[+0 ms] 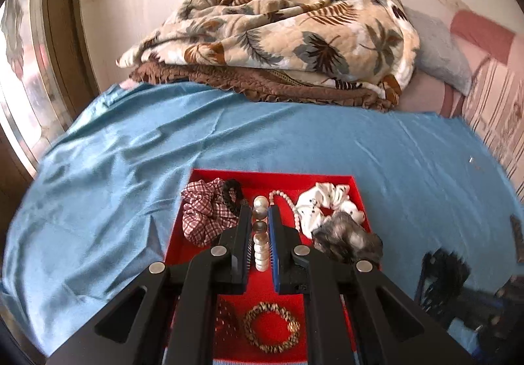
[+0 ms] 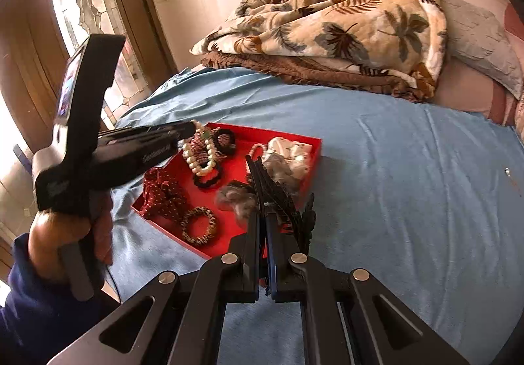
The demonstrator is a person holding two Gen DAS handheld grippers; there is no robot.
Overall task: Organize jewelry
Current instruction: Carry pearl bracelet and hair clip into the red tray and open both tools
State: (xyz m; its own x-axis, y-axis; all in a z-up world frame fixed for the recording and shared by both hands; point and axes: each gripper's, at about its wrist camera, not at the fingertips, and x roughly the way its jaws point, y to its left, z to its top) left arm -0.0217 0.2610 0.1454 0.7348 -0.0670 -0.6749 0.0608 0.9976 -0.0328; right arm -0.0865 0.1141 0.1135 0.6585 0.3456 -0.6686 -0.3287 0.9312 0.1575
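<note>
My left claw (image 1: 260,227) squeezes a pearl bracelet (image 1: 261,234) over the red tray (image 1: 327,180) on the blue bed. My right claw (image 2: 262,201) pinches a black hair clip (image 2: 281,198) beside the tray.

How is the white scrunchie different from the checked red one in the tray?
The white scrunchie is pale with small dark spots; the checked scrunchie is a red and white check. In the left wrist view the white one lies right in the red tray, the checked one left. Both are bunched fabric rings.
</note>
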